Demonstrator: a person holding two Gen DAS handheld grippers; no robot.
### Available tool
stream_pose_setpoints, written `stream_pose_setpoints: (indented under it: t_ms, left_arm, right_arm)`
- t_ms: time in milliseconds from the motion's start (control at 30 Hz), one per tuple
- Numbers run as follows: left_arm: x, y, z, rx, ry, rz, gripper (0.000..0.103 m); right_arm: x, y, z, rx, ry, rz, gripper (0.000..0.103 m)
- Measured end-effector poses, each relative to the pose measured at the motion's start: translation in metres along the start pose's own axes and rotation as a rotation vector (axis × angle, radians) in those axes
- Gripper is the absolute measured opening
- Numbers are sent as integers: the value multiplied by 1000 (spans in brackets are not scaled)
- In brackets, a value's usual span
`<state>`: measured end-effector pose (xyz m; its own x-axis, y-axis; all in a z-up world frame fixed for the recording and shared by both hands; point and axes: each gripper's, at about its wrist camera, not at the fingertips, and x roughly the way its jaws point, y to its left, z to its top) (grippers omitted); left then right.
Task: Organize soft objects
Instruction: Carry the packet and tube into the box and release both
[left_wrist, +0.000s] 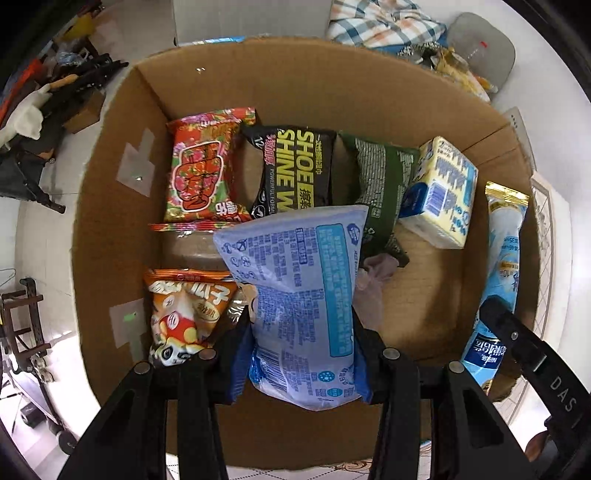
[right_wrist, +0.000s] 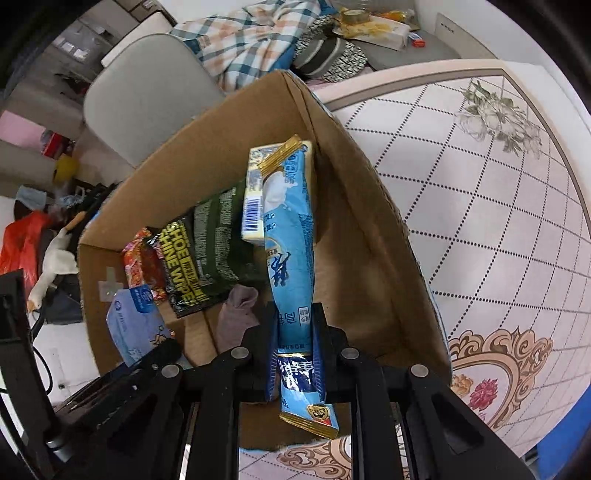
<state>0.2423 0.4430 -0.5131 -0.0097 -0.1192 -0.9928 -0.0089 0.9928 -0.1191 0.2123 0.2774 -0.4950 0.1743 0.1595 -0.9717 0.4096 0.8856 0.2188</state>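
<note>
My left gripper (left_wrist: 301, 343) points straight down into the cardboard box (left_wrist: 110, 221) and is shut on a pale blue wipes pack (left_wrist: 299, 288), pads pressing both its sides. That pack hangs above the packets lying on the box floor. My right gripper (right_wrist: 295, 354) is shut on a long blue milk-powder sachet (right_wrist: 291, 236) with gold ends, held over the box's right side (right_wrist: 369, 221). In the left wrist view the sachet (left_wrist: 504, 258) and the right gripper's black body show by the right wall. The blue wipes pack (right_wrist: 136, 325) appears at lower left of the right wrist view.
On the box floor lie a red floral packet (left_wrist: 201, 166), a black shoe-shine wipes pack (left_wrist: 295, 170), a green packet (left_wrist: 380, 184), a yellow tissue pack (left_wrist: 441, 192), an orange seed bag (left_wrist: 184, 317) and a pale sock (left_wrist: 373, 280). A patterned tablecloth (right_wrist: 498, 221) lies right.
</note>
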Motion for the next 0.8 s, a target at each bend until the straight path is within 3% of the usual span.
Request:
stream_pose_setpoints:
  t_ms: [133, 167, 267, 367, 467, 633, 800]
  left_arm:
    - [5, -2, 4, 16, 29, 16, 48]
    - [4, -1, 4, 7, 36, 23, 49]
    - [2, 2, 3, -8, 45, 16, 49]
    - [-2, 6, 0, -21, 45, 14, 50]
    - [-10, 11, -6, -28, 26, 8, 60]
    - [-31, 13, -13, -24, -21, 9, 92]
    - [-52, 19, -20, -19, -81, 45, 94]
  right_arm:
    - [9, -3, 2, 12, 11, -9, 20]
    - [10, -3, 3, 11, 16, -10, 23]
    - [9, -1, 2, 4, 24, 3, 47]
    - [1, 5, -1, -18, 14, 5, 51]
    - [-5, 7, -3, -34, 20, 12, 55]
    - [-15, 7, -7, -76, 35, 13, 58]
    - [-26, 8, -13, -144, 32, -20, 68]
